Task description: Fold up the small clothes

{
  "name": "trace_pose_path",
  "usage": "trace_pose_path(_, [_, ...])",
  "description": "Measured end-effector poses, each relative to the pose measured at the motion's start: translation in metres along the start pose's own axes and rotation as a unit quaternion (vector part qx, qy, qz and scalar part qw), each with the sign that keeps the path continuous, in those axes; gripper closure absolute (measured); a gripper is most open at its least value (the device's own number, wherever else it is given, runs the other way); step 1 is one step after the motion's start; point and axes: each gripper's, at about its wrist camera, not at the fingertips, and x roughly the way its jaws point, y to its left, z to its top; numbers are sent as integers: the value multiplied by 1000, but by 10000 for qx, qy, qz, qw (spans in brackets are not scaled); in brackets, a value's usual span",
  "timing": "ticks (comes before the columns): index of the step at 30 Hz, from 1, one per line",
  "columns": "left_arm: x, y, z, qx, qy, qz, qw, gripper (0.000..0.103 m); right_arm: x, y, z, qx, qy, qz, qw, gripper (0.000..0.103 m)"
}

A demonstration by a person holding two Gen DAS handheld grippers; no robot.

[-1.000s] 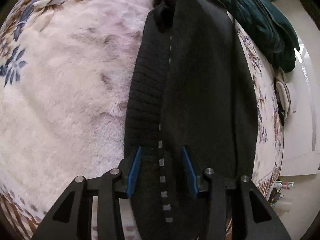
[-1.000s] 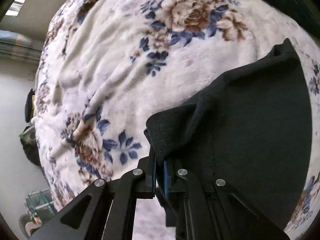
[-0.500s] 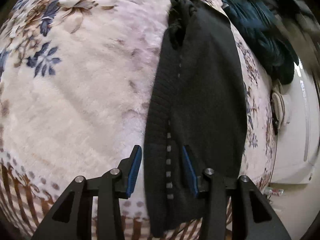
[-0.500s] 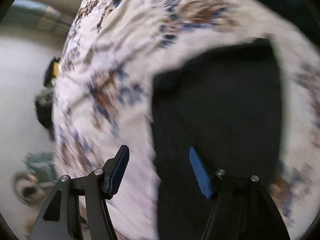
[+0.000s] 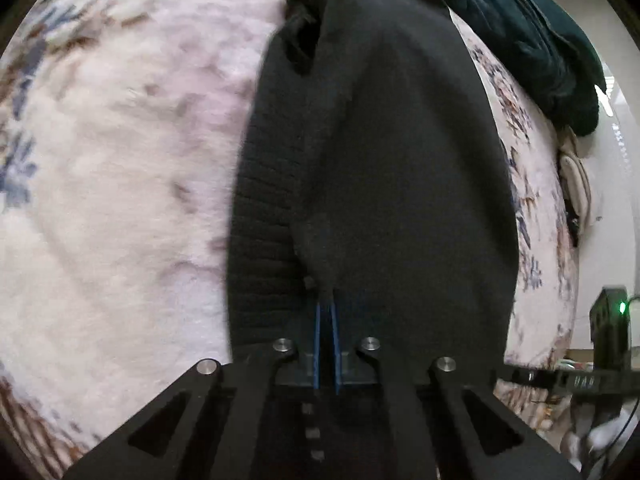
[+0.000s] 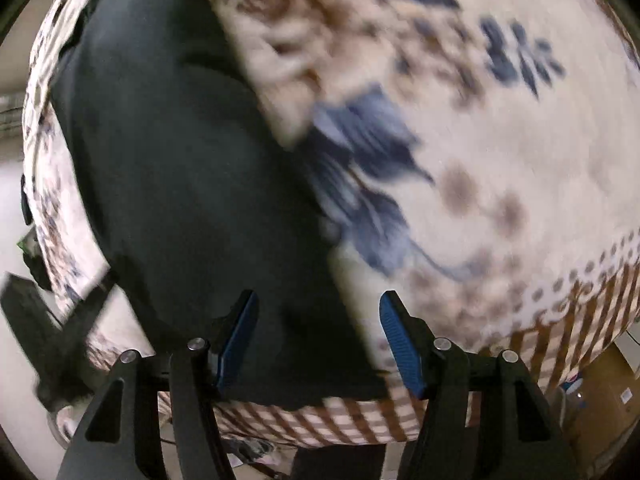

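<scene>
The black garment [image 5: 400, 168] stretches away from the left tongs [image 5: 327, 320], which pinch its near hem; the right tongs [image 6: 316, 344] stand open over its corner.

The black garment [image 5: 400, 168] is matt cloth, smooth on the folded top layer, ribbed knit down its left strip. Under it the blanket [image 5: 120, 200] looks plush and fuzzy, cream with a flower print. The left gripper [image 5: 327, 312] is matt black plastic, with shiny metal pins and blue ridged pads [image 6: 398, 336].

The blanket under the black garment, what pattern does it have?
The blanket is cream plush with blue and brown flowers and a brown checked border, clearest in the right wrist view.
</scene>
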Motion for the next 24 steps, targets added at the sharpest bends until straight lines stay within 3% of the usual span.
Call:
trace_pose_path(4, [-25,15,-3,-463,-224,-49,9987,100,4,-1,-27,-248,53,135,9996,38])
trace_pose_path(10, [-43,21,3,-331,-409,175,9985,100,4,9,-54,-374,113,418,9984,38])
trace_pose_path(13, [-34,42,11,-582,-375,255,9973,100,6,16,-52,-398,188,452,9980,38])
trace_pose_path(14, [-30,46,13,-660,-232,-74,9975,100,6,16,-52,-393,221,489,9978,38])
trace_pose_path(18, [-28,37,4,-484,55,-373,9981,97,0,36,-33,-467,325,554,9968,38])
trace_pose_path(20, [-24,39,-12,-760,272,-566,9951,87,-7,46,-25,-603,267,470,9967,38])
trace_pose_path(21, [-23,39,-20,-870,329,-720,9931,77,-13,49,-21,-687,211,386,9967,38])
trace_pose_path(24, [-18,32,-48,-913,519,-767,9915,75,-24,50,-14,-809,162,171,9964,38])
